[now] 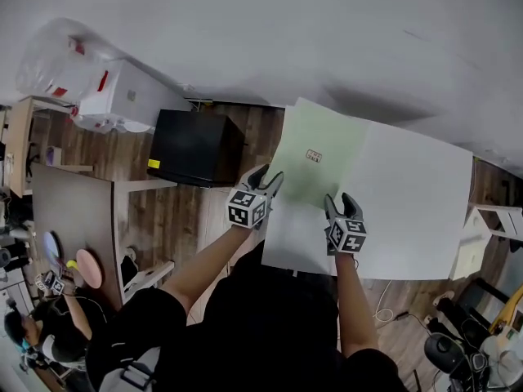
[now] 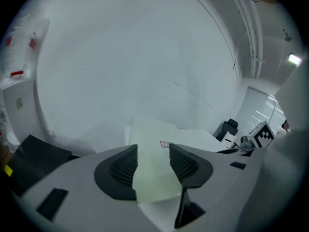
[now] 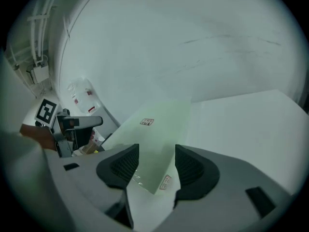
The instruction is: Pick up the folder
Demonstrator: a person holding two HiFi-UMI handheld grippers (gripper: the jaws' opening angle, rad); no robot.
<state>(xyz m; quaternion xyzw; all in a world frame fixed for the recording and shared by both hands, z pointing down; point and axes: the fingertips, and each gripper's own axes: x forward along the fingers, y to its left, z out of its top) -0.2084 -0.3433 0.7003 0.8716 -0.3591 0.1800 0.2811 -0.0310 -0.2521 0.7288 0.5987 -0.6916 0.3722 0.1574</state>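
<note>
A pale green folder (image 1: 319,153) with a small white label lies flat on the left part of a white table (image 1: 417,211). My left gripper (image 1: 268,182) is at the folder's near left edge, its jaws open. In the left gripper view the folder (image 2: 152,178) runs into the gap of the left gripper (image 2: 153,161), and the pads stand apart from it. My right gripper (image 1: 343,204) is at the folder's near edge, also open. In the right gripper view the folder's near corner (image 3: 154,144) lies between the spread jaws of the right gripper (image 3: 157,166).
A black box (image 1: 196,147) stands on the wood floor left of the table, with a white case (image 1: 122,96) and a plastic bag beyond it. A brown desk (image 1: 69,219) is at the far left and a white stool (image 1: 482,239) at the right. A white wall is behind the table.
</note>
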